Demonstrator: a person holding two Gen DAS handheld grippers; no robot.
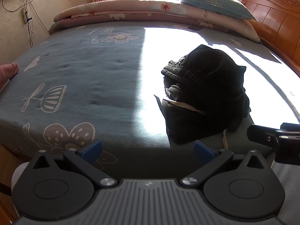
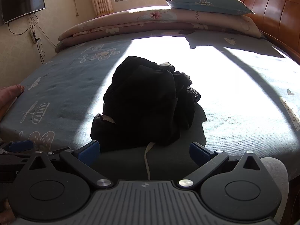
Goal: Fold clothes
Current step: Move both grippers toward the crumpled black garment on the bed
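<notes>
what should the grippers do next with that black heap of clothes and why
Probably ease the right gripper forward to pinch the near edge of the crumpled black garment, since it lies bunched in a heap on the blue flowered bedsheet, straight ahead of the open blue-tipped fingers. The left gripper is open too and holds nothing, so nothing has been spread out yet.
</notes>
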